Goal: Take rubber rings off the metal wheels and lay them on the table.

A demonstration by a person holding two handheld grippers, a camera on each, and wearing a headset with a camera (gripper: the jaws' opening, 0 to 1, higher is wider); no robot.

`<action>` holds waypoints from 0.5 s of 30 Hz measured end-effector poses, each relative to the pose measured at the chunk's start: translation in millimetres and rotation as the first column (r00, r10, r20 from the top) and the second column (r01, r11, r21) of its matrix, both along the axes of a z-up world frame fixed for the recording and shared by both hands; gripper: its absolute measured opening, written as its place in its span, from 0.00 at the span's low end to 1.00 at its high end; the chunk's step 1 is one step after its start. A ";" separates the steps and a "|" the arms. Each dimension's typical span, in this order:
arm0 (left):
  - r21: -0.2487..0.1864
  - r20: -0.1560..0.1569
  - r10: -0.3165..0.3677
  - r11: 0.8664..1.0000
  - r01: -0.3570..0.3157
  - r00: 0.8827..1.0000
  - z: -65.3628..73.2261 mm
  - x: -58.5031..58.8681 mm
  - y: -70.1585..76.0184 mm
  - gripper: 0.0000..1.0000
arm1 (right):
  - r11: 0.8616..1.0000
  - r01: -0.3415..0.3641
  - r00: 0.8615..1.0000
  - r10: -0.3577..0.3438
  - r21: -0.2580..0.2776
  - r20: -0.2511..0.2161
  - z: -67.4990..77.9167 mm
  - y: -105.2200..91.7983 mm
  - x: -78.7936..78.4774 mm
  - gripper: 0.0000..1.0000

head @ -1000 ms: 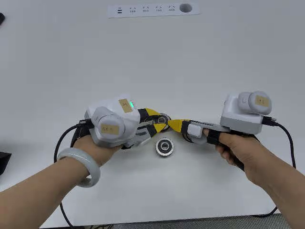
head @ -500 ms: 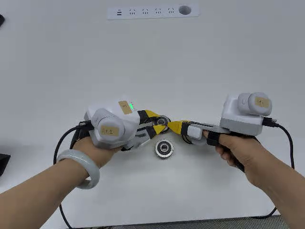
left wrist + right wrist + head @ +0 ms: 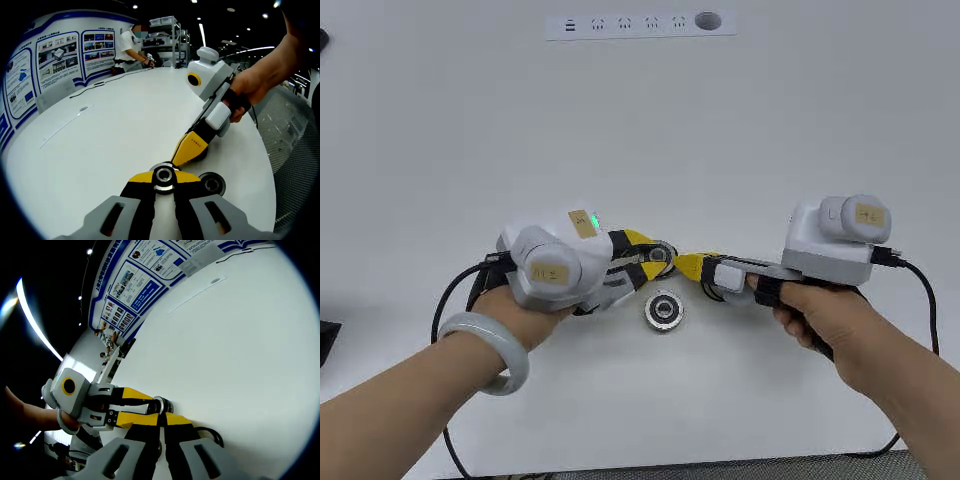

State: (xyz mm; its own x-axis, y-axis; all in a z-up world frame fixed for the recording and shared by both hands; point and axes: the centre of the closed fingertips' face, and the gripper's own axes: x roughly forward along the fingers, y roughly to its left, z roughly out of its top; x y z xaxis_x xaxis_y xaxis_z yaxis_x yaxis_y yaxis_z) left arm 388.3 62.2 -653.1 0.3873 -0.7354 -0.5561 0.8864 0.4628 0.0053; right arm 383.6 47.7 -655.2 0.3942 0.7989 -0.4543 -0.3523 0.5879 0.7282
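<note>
The left tongs were clamped on a wheel, seemingly holding it clear of the table so its rim faced the right tongs. Those had their jaws together against that rim, likely to peel its rubber ring. Whether they pinched it was unclear. A second wheel lay just below both tips.

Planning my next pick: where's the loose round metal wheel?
Head view, centre: the loose round metal wheel lies on the white table, nearer the person than the left gripper.
</note>
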 end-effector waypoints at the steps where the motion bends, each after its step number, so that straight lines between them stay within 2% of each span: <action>1: 0.000 0.000 0.000 1.000 0.000 1.000 -0.1 0.1 0.1 0.14 | 1.000 -0.001 1.000 0.001 -0.002 0.005 0.4 -0.2 0.1 0.04; 2: 0.001 0.001 0.000 1.000 0.000 1.000 -0.2 0.1 0.2 0.14 | 1.000 0.001 1.000 -0.001 -0.015 0.008 -0.6 -1.5 0.5 0.03; 15: -0.001 -0.001 0.003 1.000 -0.003 1.000 -0.2 0.2 0.5 0.13 | 1.000 0.005 1.000 -0.005 -0.021 0.026 1.7 -0.4 1.2 0.01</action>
State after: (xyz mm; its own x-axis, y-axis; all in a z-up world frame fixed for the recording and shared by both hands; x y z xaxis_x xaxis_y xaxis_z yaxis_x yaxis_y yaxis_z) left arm 388.5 62.7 -653.3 0.3893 -0.7346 -0.5557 0.8849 0.4657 0.0044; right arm 384.8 47.4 -653.5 0.4100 0.7874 -0.4603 -0.3681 0.6046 0.7064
